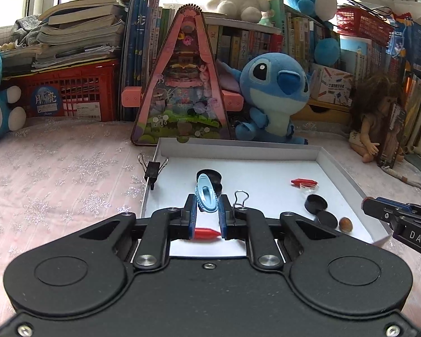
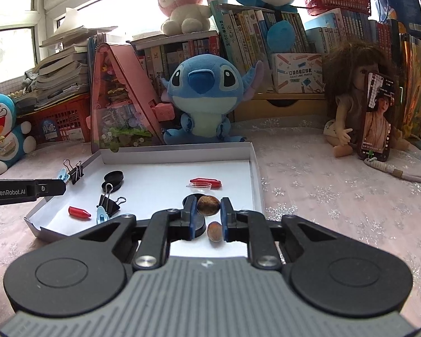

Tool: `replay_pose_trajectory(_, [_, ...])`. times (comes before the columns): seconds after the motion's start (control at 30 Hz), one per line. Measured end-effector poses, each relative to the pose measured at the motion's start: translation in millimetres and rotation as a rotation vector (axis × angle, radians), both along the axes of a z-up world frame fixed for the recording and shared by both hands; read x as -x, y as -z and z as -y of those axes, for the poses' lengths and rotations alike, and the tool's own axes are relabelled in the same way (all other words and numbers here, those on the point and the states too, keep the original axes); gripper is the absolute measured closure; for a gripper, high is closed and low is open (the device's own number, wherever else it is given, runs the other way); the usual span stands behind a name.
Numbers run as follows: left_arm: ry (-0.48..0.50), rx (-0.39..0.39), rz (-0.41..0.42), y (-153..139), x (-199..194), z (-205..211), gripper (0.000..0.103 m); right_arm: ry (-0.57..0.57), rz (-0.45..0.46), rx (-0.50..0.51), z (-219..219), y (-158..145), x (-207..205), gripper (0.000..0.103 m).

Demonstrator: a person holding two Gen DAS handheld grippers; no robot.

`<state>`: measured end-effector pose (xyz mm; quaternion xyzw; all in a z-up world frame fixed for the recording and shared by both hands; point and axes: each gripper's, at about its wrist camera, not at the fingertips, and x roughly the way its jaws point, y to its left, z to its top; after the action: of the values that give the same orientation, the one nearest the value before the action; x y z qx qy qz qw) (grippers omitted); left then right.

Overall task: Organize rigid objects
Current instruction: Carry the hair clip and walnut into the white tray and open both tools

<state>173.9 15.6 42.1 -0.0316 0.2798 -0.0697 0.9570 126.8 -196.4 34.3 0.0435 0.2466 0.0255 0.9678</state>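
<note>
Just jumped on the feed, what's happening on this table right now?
A person with a gripper in each hand is sorting small items in a shallow white tray. The left gripper is shut on a light blue clip, held above a red cap. The right gripper is shut on a brown nut, with a second nut lying just below it. Binder clips, black lids and another red piece are scattered in the tray.
</note>
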Motion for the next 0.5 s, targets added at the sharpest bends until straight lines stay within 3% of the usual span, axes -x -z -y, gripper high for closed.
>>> replay_pose_trajectory(0.5, [-0.054,-0.046,-0.032,15,-51,12,0.088,0.044,-0.058,-0.022,2,14,-55,0.081])
